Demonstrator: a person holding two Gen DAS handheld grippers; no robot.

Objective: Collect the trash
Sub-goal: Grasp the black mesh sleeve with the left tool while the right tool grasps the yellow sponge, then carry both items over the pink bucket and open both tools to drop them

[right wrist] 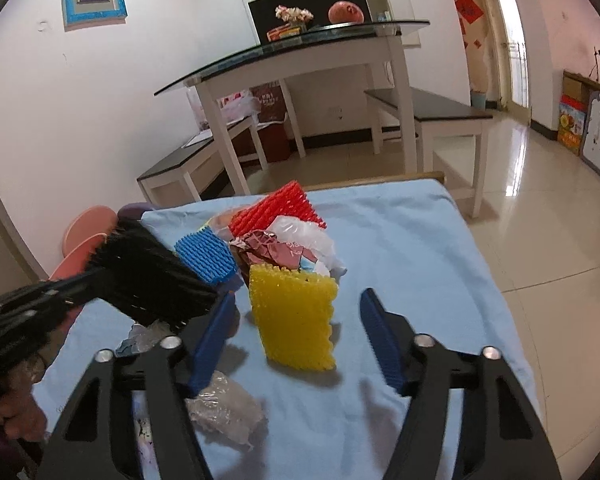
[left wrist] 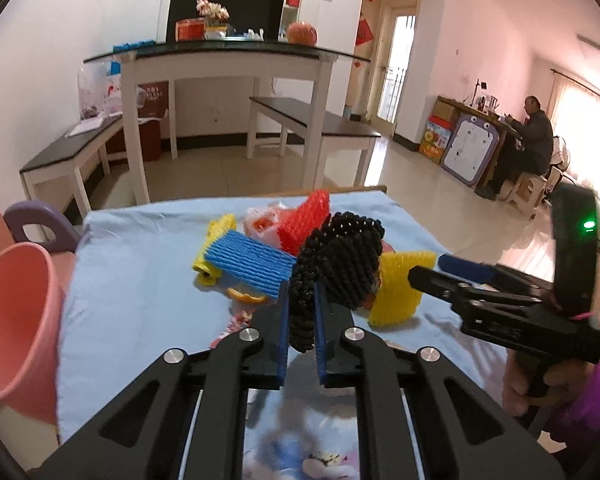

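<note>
your left gripper (left wrist: 302, 316) jaws pinch only the edge of the black foam fruit net (left wrist: 340, 264); it could slip short of the pink plastic bin (left wrist: 16, 316) at 9 o'clock. right gripper (right wrist: 296, 336) jaws spread.

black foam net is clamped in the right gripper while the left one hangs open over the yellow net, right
The sides are swapped. In the left wrist view the left gripper is shut on the black foam net; the right wrist view shows the right gripper open around the yellow foam net.

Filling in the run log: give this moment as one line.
left gripper: shut on black foam net | right gripper: open, facing yellow foam net | pink bin: left of table
</note>
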